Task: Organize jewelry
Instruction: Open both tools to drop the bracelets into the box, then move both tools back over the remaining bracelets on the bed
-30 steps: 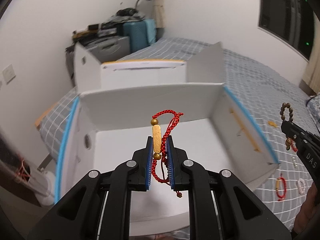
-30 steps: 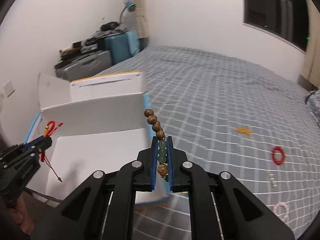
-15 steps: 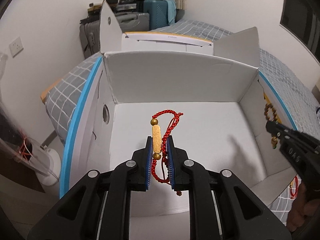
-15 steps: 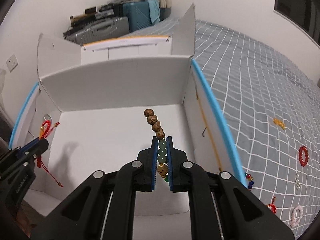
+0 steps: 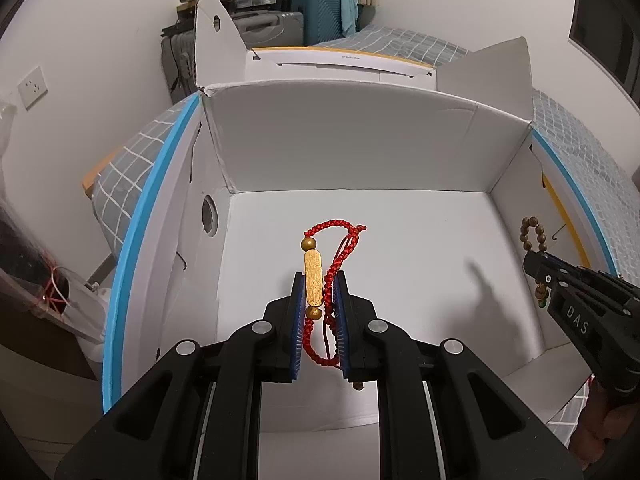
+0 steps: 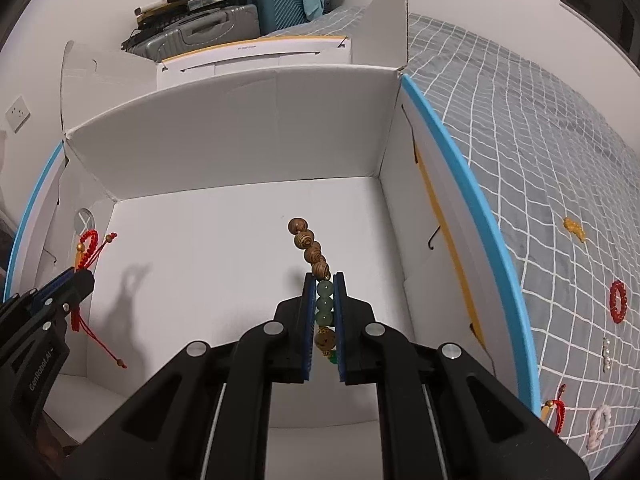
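Note:
My left gripper (image 5: 319, 280) is shut on a red braided cord bracelet with a gold bar (image 5: 314, 276), held above the floor of an open white cardboard box (image 5: 360, 148). My right gripper (image 6: 324, 280) is shut on a bracelet of brown wooden and green beads (image 6: 310, 248), also over the box floor (image 6: 224, 240). In the left wrist view the right gripper (image 5: 538, 266) shows at the right with the bead bracelet (image 5: 534, 234). In the right wrist view the left gripper (image 6: 80, 278) shows at the left with the red bracelet (image 6: 90, 246).
The box has blue-edged side flaps (image 6: 460, 152) and stands on a grey checked bed (image 6: 540, 120). Several loose pieces lie on the bed to the right: a red bead ring (image 6: 618, 301), a yellow piece (image 6: 574, 229), a white bracelet (image 6: 599, 426), a red cord bracelet (image 6: 556, 410). Suitcases (image 5: 280, 12) stand behind.
Both grippers have moved forward and down over the open box with their bracelets still held. The box now fills both views.

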`<state>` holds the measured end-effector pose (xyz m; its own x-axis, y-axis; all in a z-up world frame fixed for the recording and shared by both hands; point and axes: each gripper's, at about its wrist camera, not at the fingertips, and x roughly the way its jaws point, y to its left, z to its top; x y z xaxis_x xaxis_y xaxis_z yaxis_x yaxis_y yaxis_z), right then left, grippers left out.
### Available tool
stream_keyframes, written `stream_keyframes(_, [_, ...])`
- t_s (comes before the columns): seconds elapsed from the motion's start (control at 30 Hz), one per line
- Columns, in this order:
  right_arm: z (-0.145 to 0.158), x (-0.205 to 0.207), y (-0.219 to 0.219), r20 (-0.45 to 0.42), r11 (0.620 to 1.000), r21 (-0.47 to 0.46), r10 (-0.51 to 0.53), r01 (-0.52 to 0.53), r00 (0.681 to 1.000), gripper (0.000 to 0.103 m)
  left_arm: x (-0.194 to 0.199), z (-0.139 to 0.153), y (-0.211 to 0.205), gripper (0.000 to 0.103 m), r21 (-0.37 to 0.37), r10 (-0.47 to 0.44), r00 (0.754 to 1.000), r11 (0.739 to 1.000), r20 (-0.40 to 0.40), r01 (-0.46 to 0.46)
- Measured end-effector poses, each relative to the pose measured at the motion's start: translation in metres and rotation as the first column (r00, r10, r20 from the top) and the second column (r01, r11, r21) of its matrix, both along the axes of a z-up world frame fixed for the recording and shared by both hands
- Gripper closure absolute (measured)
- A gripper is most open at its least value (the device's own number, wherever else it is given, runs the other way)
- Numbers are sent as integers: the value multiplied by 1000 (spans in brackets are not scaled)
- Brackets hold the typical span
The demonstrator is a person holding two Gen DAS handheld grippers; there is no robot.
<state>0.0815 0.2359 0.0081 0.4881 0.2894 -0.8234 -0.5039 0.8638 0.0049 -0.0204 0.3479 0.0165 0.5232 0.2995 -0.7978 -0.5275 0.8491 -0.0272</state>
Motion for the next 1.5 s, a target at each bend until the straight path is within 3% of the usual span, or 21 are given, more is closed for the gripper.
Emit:
stream_keyframes(0.33, [0,-3,2,15,1000,-10,10,-10,1000,92,1,1,1,82,-9,-7,1000,1000,-7,7])
stream_keyframes(0.43, [2,-5,3,20,1000,-6,17,-17,1000,82,-1,4,0,71,6,-1,1000,1000,0,1])
stream_keyframes(0.5, [4,-7,3,27,1000,0,17,-17,999,70,-4,6,-1,52,12,2,1000,1000,18,-2])
stream_keyframes(0.6, [8,-9,2,37,1000,19,17,-17,999,58,-6,9,-3,37,27,-4,1000,1000,28,3])
stream_keyframes(0.73, [14,-12,0,44,999,37,24,-26,999,47,-7,11,-5,32,27,-17,999,1000,33,16])
stream_keyframes(0.8, [19,-15,-2,55,999,49,20,-22,998,35,-8,15,-7,21,50,-8,999,999,40,6])
stream_keyframes(1.07, [46,-23,-29,134,994,107,-47,32,990,9,-14,34,-15,10,89,-6,996,996,93,-3])
stream_keyframes(1.17, [56,-26,-43,157,991,120,-78,59,984,8,-15,41,-23,6,101,-22,993,995,114,10])
stream_keyframes(1.5, [75,-28,-98,184,983,122,-159,138,970,8,-6,60,-65,6,113,-101,984,990,150,84])
